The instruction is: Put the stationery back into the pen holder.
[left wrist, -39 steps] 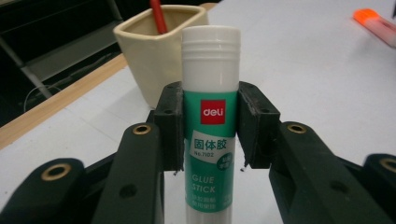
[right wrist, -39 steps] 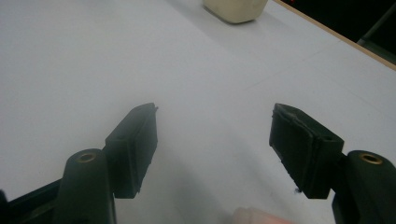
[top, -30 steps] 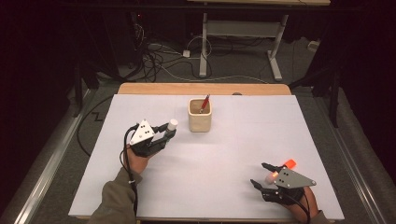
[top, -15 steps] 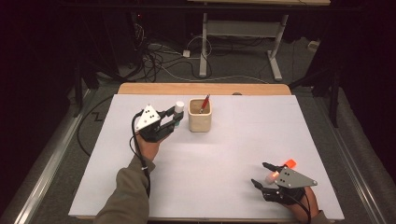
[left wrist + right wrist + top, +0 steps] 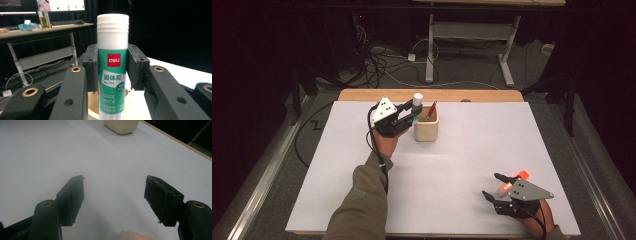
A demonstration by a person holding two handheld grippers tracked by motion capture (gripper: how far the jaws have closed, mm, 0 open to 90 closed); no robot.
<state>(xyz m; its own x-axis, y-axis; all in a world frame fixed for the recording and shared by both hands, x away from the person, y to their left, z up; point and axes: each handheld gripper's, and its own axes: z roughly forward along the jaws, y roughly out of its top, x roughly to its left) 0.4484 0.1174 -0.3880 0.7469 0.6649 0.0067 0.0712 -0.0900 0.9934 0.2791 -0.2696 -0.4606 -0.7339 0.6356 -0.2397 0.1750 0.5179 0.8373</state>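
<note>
Near the far edge of the white table [image 5: 462,160], we are seeing the left gripper [image 5: 411,113] clenching a glue stick [image 5: 417,99] upright, just left of the beige cup [image 5: 426,131] and raised over its rim. Its pads [image 5: 91,67] are pressing both sides of the green label, jaws only as wide as the tube. The right gripper [image 5: 496,186] is resting at the near right corner, jaws standing wide with nothing between them, pads [image 5: 72,197] hovering over bare table.

From the left gripper view we are reading the label: white cap, red "deli" logo, "GLUE STICK" print [image 5: 112,75], plus the cup's rim [image 5: 93,105] right beneath the tube. From the high view we are spotting a red pen [image 5: 430,111] leaning inside the cup. From the right gripper view we are catching the cup [image 5: 121,126] far off at the top.

Compared with a second ago, the left hand is now farther and higher, gone from well left of the cup to right beside it; the right gripper is sitting unchanged.
</note>
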